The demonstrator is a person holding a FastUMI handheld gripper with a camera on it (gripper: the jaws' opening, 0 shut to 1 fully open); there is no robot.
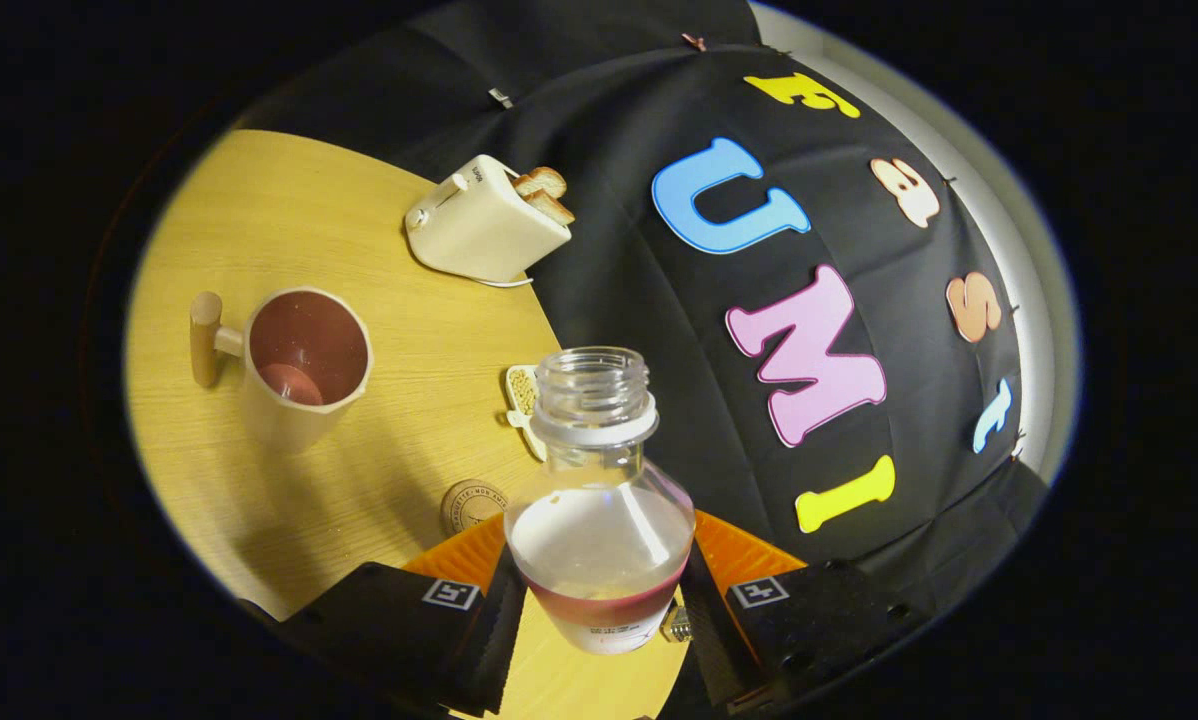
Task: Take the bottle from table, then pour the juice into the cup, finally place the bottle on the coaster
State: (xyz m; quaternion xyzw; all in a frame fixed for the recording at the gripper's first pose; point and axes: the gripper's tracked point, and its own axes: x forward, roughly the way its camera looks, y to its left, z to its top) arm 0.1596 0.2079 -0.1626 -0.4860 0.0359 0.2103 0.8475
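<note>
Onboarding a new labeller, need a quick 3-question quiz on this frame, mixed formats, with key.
1. True or false: both fingers of the gripper press on the bottle.
2. Multiple choice: what sticks out of the toaster? A) bread slices B) a spoon C) a cable reel
3. Fill in: the round coaster lies on the table just ahead of the fingers, between them and the ____ with a wooden handle.

Key
1. True; the uncapped bottle sits clamped between them, lifted and tilted, with liquid in its lower part.
2. A
3. cup
</note>
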